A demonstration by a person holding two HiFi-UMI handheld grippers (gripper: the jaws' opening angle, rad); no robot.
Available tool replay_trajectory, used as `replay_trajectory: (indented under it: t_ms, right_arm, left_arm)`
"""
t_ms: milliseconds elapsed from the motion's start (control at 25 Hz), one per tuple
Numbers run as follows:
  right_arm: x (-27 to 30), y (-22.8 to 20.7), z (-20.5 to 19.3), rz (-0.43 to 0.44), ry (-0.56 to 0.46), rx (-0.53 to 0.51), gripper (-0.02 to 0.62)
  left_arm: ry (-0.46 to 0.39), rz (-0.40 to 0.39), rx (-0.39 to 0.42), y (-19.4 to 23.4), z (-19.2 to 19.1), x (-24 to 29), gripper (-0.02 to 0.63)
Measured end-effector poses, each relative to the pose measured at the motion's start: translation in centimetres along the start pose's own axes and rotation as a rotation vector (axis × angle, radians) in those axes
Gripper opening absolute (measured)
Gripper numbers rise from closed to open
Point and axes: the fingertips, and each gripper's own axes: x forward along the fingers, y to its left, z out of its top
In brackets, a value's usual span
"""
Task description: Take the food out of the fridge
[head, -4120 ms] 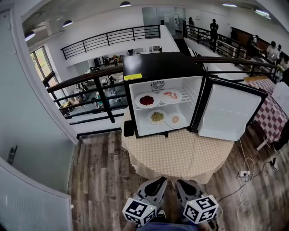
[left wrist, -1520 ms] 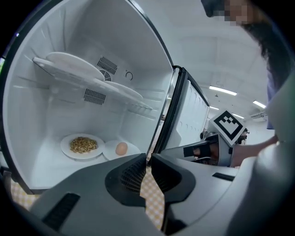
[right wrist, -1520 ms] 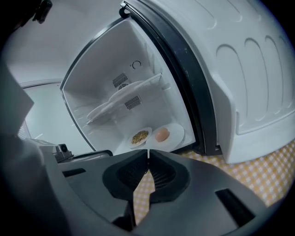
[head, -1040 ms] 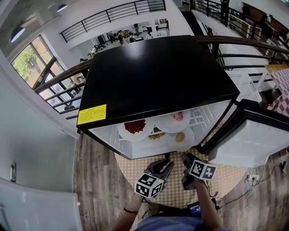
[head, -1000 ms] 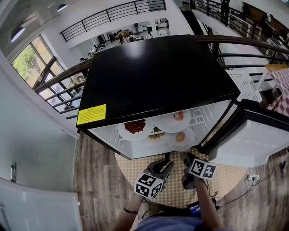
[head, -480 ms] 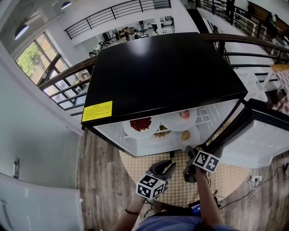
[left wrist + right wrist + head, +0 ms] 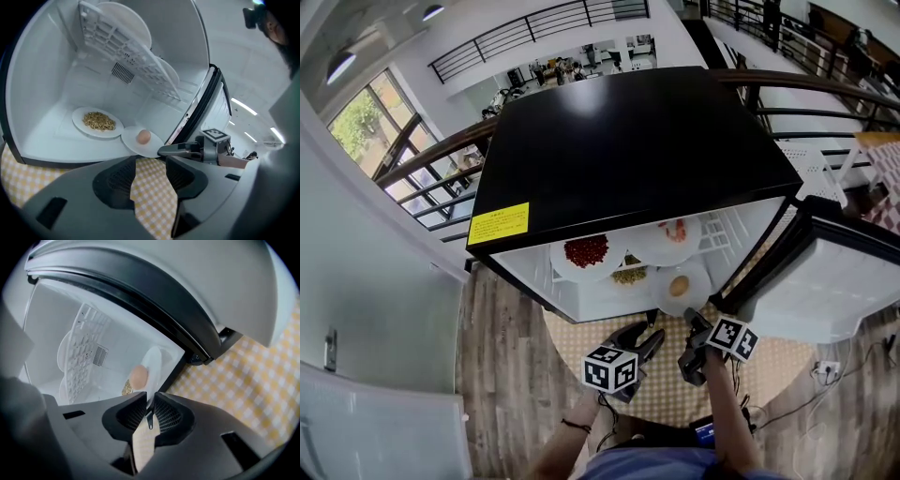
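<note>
The open fridge holds several white plates. On its floor, a plate bearing a round brown food sits at the front, beside a plate of grains. My right gripper has just been closing and is shut on the near rim of the round food's plate; in the head view it stands at the fridge mouth. My left gripper has just been opening and is open, with only tablecloth between its jaws. It hangs low in front of the fridge.
The upper wire shelf carries a plate of red food and a plate of shrimp. The fridge door hangs open on the right. A yellow checked cloth covers the table under both grippers.
The right gripper has rolled and closed onto the front plate's rim. The left gripper has sunk a little and its jaws have spread apart.
</note>
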Motion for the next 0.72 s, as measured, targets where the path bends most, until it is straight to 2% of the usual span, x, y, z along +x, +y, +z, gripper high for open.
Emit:
replay_trajectory:
  t_ms: [240, 480, 720]
  right_arm:
    - [-1.4, -0.2, -1.3, 0.011, 0.018, 0.029, 0.035]
    - [-2.0, -0.1, -2.4, 0.051, 0.037, 0.133, 0.026]
    - [-2.4, 0.0, -2.7, 0.058, 0.056, 0.146, 0.023]
  left_arm:
    - [0.048, 0.014, -0.028, 1.6, -0.1, 2.6, 0.201]
    - [0.071, 0.013, -0.173, 2.4, -1.4, 3.8, 0.219]
    - [0.046, -0.015, -0.327, 3.0, -2.1, 4.8, 0.224]
